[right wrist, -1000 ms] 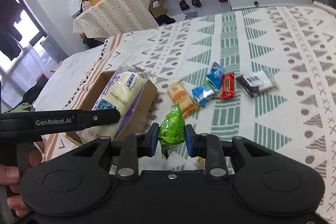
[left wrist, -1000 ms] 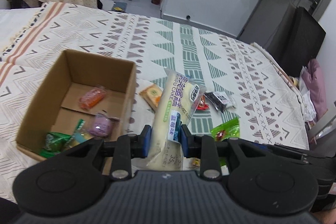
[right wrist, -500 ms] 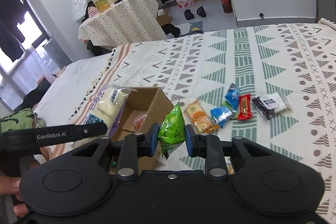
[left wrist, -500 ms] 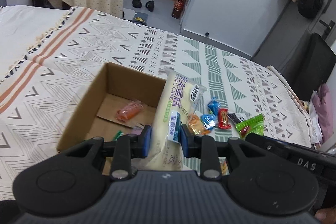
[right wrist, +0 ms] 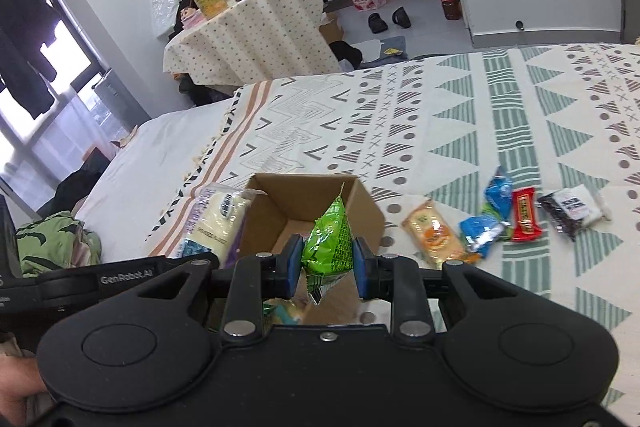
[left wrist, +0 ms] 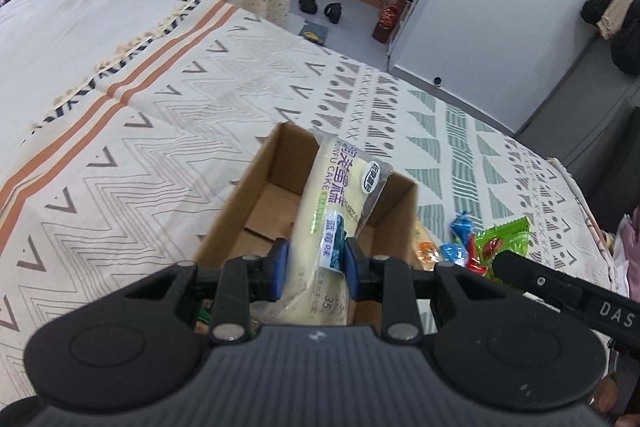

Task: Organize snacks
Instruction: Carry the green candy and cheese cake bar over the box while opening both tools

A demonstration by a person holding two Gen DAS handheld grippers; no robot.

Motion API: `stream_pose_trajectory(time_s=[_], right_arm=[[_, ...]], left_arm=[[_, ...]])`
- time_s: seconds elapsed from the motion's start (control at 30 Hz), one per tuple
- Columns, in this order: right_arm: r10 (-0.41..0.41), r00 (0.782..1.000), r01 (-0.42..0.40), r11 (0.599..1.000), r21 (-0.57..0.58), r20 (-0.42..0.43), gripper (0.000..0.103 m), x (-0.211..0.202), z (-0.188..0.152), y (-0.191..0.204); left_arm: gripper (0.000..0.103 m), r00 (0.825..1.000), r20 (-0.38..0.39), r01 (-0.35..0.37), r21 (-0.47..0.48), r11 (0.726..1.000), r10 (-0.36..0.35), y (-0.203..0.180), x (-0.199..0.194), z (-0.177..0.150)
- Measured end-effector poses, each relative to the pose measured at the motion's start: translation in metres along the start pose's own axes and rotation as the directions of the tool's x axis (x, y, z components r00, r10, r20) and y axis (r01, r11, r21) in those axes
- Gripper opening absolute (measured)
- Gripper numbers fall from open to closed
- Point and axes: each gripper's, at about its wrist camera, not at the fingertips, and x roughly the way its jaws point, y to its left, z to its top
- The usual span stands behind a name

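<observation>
Left tongs (left wrist: 313, 269): closed on the cream-coloured packaged cake (left wrist: 335, 211), gripped across its lower half, the pack standing upright between the blue pads. The pack's top end projects over the open cardboard box (left wrist: 240, 199), which sits on the patterned bedspread (left wrist: 140, 131). From the right wrist view the same cake (right wrist: 218, 219) appears at the box's left wall; I cannot tell whether it is fully inside the rim line.

Right tongs (right wrist: 325, 265): closed on a green snack packet (right wrist: 330, 239), pinched at mid-body with its lower seal hanging below the pads. The packet is poised above the box opening (right wrist: 360, 211).

Remaining stock: an orange-printed biscuit pack (right wrist: 434, 235), blue wrapped sweets (right wrist: 482, 229), a red bar (right wrist: 524, 213) and a dark-and-white pack (right wrist: 572, 209) lie loose on the bedspread to the right of the box, close together. The box floor already holds some small items, partly hidden by my tongs.

Assessment: both loads are at the drop stage. The cake is long and soft, so I judge it best laid down along the box's length, not released upright, or it may lean over the wall and tip out. I should bring it lower before opening. The green packet is light; releasing it centrally, clear of the cake and of the left tongs, should avoid a bounce off the rim. Releasing one load at a time reduces any risk of collision.
</observation>
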Motion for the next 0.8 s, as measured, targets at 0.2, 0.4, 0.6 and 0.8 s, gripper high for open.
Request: stream_pose_trajectory(time_s=[0.2,0.4,0.6,0.8], right_arm=[[0.011,1.000,-0.011,1.000,-0.003,-0.013,0.027,0.020,0.005,0.021],[0.004,1.000,-0.004,1.000,-0.009,-0.014,0.027,0.039,0.011,0.034],[0.010,1.000,-0.009,1.000,0.025,-0.024,0.043,0.048,0.013,0.034],[-0.038,0.999,0.039,0.997,0.070,-0.022,0.059,0.042,0.006,0.023]], left_arm=[[0.028,1.000,0.001,0.009,-0.001,1.000,-0.009,0.010,0.009,0.005],[0.028,1.000,0.005,-0.018,-0.039,0.999,0.019,0.024,0.017,0.011],[0.033,0.999,-0.015,-0.032,-0.037,0.999,0.032,0.036,0.014,0.007],[0.063,0.998,-0.010,-0.055,-0.029,0.998,0.055,0.039,0.008,0.003]])
